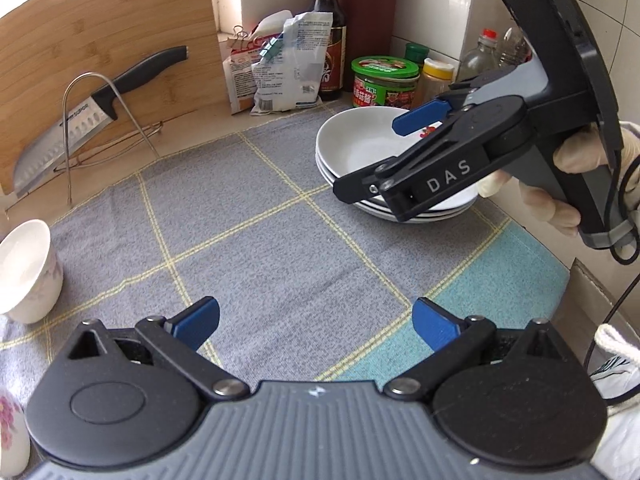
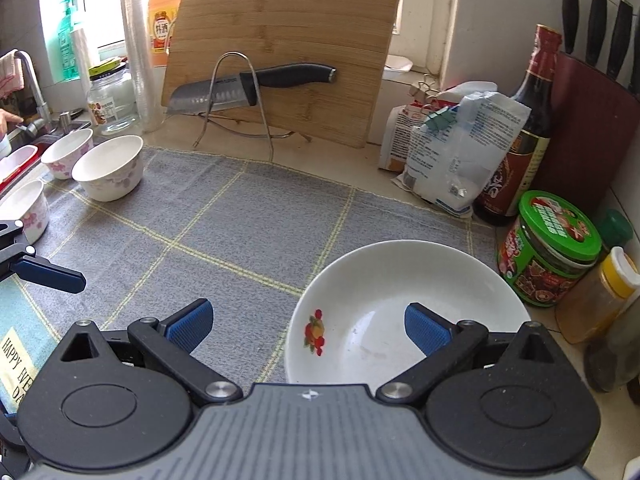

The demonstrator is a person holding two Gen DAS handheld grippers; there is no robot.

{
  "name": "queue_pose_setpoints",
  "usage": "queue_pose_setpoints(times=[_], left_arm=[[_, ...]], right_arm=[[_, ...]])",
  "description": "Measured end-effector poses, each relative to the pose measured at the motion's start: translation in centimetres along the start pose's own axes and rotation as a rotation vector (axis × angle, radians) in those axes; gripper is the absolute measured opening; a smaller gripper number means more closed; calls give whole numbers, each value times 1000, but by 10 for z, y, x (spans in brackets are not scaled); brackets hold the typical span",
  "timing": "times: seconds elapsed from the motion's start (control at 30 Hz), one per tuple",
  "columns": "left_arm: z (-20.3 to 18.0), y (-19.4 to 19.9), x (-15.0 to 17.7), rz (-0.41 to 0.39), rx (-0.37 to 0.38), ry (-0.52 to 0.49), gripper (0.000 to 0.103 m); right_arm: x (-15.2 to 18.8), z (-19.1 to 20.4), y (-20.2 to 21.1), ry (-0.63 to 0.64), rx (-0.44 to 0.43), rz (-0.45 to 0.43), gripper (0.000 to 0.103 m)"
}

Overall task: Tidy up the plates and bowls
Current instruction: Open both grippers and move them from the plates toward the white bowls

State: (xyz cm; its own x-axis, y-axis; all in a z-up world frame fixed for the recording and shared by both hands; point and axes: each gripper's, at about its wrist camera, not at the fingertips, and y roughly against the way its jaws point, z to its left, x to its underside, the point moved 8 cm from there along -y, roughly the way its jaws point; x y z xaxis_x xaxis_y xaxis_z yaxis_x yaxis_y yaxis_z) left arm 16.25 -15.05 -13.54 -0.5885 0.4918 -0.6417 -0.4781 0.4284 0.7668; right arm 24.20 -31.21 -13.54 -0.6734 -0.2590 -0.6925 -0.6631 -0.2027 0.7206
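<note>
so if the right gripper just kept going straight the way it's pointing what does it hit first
Most likely the white plate on top of the stack: the open right gripper already hangs over its near rim, angled down toward it. Depth is hard to judge, so contact could come at the rim or the plate's inside.

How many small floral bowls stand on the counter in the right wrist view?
3: one bowl on the grey cloth, one behind it, one at the left edge. More may be hidden.

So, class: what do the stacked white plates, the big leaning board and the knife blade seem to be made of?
Stacked white plates: probably glazed ceramic, glossy white with a printed fruit motif.
Leaning board: likely bamboo, matte, with visible glued strips.
Knife blade: steel, by its shiny grey sheen and dimples.
</note>
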Motion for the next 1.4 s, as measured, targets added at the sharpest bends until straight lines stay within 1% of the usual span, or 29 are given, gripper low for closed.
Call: queue_pose_setpoints(times=[0.07,0.13,0.2,0.3,0.43,0.53,0.7,0.83,0.9,1.13,1.3,1.4], left_arm=[[5,2,5,8,-17,11,102],[10,8,9,-2,-28,15,102],[15,13,12,-12,-23,22,102],[28,21,19,-29,-8,32,102],[48,30,31,-14,1,30,102],[67,39,40,-13,-15,33,102],[100,51,51,-11,-27,69,102],[121,60,58,-15,-39,60,102],[128,63,61,-15,-47,53,102],[154,83,70,-37,-37,65,102],[175,91,74,-37,-49,79,102],[189,93,76,-35,-69,88,102]], right_arm=[[-1,11,1,25,-27,-15,103],[-3,21,2,39,-46,-29,103],[-3,29,1,48,-63,-33,103],[-5,46,0,64,-64,-42,103],[-5,70,-2,78,-49,-45,103],[-4,89,-7,90,-50,-35,103],[-2,129,-17,107,-61,-20,103],[0,161,-24,132,-66,-17,103],[0,172,-26,143,-62,-14,103],[-5,208,-30,195,-80,-22,103],[-10,232,-38,236,-105,-19,103],[-12,245,-43,250,-119,-17,103]])
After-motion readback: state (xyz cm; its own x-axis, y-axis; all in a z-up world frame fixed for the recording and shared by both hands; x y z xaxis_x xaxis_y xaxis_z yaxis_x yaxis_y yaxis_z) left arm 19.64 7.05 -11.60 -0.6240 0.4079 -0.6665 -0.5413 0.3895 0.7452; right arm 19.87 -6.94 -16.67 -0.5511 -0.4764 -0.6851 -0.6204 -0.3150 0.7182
